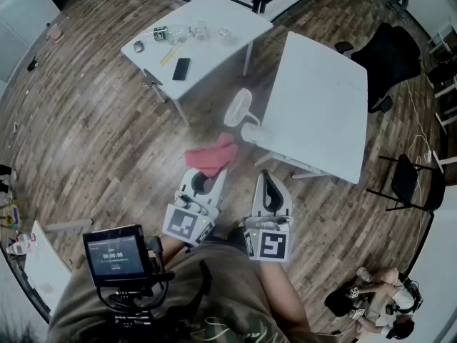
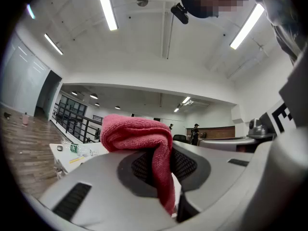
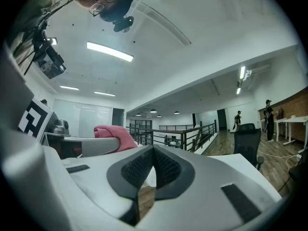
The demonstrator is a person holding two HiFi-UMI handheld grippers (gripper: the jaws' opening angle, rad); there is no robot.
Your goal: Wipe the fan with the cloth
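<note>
White laminate made up the big table [image 1: 321,106] ahead of the person, and the small white fan [image 1: 239,109] seemed to stand at its near left corner, head upright. Short of it, apart from the grille and not touching, hung the pink cloth [image 1: 212,157], bunched and pinched in the left gripper [image 1: 209,176], whose jaws stood narrow and pressed on a fold that drooped between the pads. The right gripper [image 1: 265,177] was held level beside it, jaws together on nothing. I took the step to be the approach: cloth in hand, wiping not yet begun. The next move would need the left gripper carried forward until the loose bulk of the cloth met the fan's grille, perhaps with the right one bracing the base so the light fan would not slide or tip. How the fan's base sat on the table edge was hard to make out from above. The left gripper view showed no fan, the cloth filling the middle, and the right gripper view gave only a sliver of grille behind its jaws. Small items on the second table [image 1: 207,27] beyond were too small to name.
</note>
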